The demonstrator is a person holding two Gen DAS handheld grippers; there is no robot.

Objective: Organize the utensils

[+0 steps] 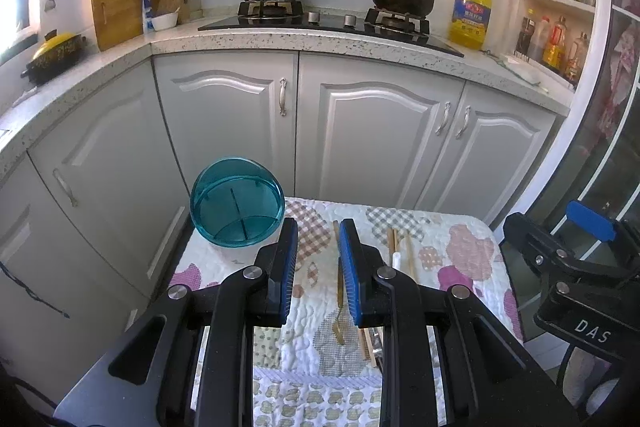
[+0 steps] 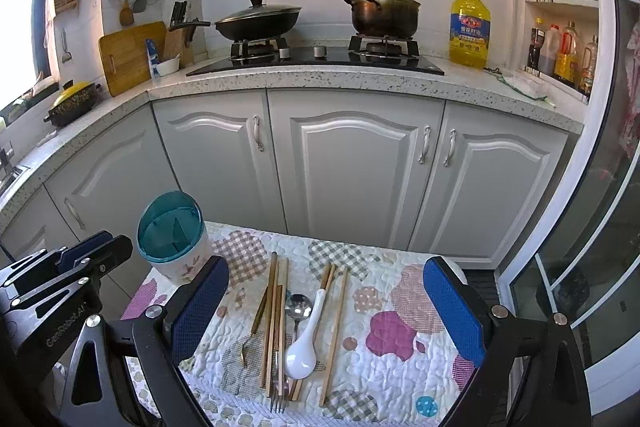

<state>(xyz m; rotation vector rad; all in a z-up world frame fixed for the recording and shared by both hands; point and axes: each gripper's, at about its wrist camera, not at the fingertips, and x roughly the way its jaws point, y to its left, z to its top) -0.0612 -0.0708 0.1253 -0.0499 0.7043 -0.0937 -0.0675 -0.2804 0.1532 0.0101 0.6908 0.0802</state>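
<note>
Teal-lidded utensil holder (image 2: 176,239) upright, lid shut

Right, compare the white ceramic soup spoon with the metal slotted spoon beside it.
The white ceramic soup spoon is opaque white and thick, with a deep solid bowl lying nearer the camera. The metal slotted spoon is shiny and thinner, its perforated bowl pointing away. The white handle crosses over the metal bowl's edge. Both lie flat on the quilted patterned cloth.

Right gripper (image 1: 592,227): "DAS" in white on its black body.
Left gripper (image 2: 86,247): "GenRobot.AI" on its body.
Oil bottle (image 2: 470,27): label print too small to read.
</note>
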